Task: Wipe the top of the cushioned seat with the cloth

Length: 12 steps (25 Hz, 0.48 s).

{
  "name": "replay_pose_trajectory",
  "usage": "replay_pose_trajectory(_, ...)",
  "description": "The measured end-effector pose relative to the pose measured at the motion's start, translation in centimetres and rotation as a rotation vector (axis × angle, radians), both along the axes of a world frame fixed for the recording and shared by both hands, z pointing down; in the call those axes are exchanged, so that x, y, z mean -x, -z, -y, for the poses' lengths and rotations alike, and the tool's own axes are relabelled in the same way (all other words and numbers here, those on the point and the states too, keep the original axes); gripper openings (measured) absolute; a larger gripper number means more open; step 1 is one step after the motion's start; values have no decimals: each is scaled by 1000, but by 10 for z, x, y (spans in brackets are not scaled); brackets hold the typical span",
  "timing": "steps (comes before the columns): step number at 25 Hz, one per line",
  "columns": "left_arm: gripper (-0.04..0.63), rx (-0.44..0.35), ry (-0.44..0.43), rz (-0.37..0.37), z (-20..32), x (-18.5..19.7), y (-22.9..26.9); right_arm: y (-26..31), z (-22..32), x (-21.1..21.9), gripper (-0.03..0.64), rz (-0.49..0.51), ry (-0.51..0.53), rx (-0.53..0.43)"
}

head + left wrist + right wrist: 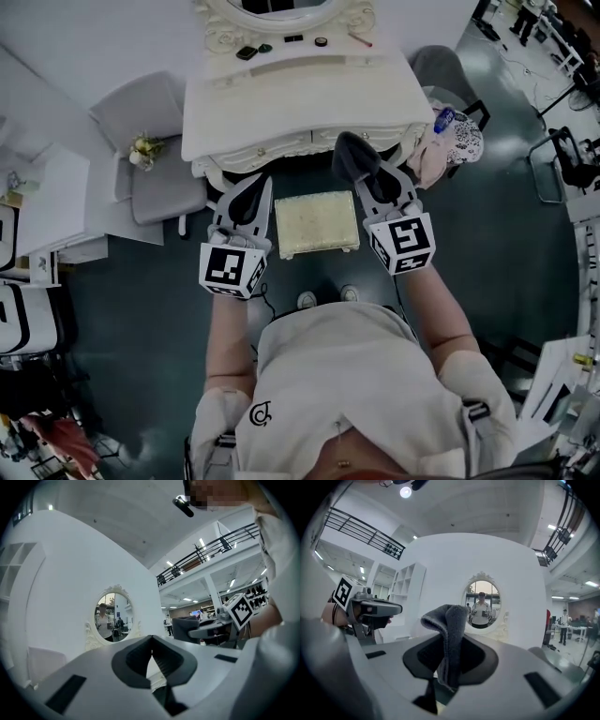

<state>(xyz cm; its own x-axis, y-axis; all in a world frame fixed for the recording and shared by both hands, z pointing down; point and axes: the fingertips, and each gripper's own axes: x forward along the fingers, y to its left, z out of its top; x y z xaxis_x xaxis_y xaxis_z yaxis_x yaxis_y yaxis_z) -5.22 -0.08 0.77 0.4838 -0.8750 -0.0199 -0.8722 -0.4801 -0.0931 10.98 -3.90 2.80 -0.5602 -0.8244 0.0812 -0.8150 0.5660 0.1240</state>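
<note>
Head view puts the cushioned seat (317, 223) at the centre of the frame, a pale square pad in front of the white dressing table (291, 103), with one tool on either side of it. The right gripper (375, 180), right of centre, is clamped on the dark grey cloth (449, 634), a folded wad of which sticks out above the jaws. The left gripper (152, 644), left of centre, has its jaws closed together on nothing. Both gripper views look level at the wall and the oval mirror (482, 603), not down at the pad, so the cloth is probably held above the seat and wiping has not begun. To do this well, the right tool should tip nose-down until the cloth lies flat on the cushion, not only its jaw tips, then sweep in overlapping strokes from the far edge to the near edge. How much cloth hangs free below the jaws is hard to judge, so light pressure is wise.
</note>
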Motion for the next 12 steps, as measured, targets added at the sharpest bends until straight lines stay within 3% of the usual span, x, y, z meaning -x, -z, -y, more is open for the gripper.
replay_pose_trajectory(5, 14, -11, -36, -37, -5, -4, 14, 4, 0, 1, 77, 11, 14, -18)
replay_pose_trajectory(12, 14, -26, -19, 51, -11, -13, 12, 11, -8, -5, 72, 37, 7, -54)
